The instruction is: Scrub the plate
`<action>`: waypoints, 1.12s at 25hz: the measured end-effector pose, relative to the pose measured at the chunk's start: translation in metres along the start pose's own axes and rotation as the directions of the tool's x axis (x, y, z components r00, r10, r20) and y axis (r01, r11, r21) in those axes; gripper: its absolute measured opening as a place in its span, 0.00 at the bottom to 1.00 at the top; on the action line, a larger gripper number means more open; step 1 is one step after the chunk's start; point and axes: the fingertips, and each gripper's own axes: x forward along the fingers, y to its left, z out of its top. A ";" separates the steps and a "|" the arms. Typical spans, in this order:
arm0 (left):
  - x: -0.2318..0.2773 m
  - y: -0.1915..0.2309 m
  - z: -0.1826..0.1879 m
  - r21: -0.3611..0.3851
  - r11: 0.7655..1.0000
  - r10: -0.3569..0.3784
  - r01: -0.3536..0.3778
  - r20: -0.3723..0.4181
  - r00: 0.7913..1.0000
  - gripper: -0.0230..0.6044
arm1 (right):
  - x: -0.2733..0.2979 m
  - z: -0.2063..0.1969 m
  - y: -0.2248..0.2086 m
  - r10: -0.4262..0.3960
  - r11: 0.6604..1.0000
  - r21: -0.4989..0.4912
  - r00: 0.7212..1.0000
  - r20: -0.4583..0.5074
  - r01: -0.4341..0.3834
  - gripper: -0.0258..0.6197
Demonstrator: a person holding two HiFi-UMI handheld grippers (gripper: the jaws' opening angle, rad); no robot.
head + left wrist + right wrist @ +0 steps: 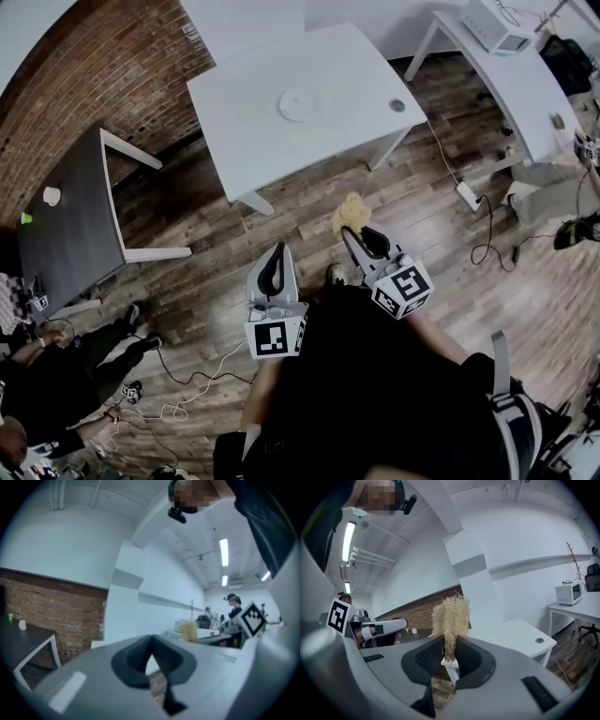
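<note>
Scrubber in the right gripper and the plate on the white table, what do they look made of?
The scrubber looks like dry plant fibre, perhaps loofah or straw: tan, matte, frizzy loose strands. The plate is white and smooth, maybe ceramic or plastic; too small to tell.

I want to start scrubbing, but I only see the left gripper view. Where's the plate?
Observer: The plate lies near the middle of the white table, well ahead of the left tool.
Operator: What's that fuzzy yellow thing?
Observer: A straw-coloured scrubber, clamped in the jaws of the right tool.
Operator: Is the plate alone there?
Observer: Nearly. A small round cap sits near the table's right corner.
</note>
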 end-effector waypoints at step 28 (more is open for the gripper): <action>0.094 -0.014 -0.014 -0.020 1.000 -0.009 0.008 -0.033 0.999 0.04 | 0.035 0.005 -0.069 0.052 0.998 -0.026 0.998 -0.031 -0.053 0.13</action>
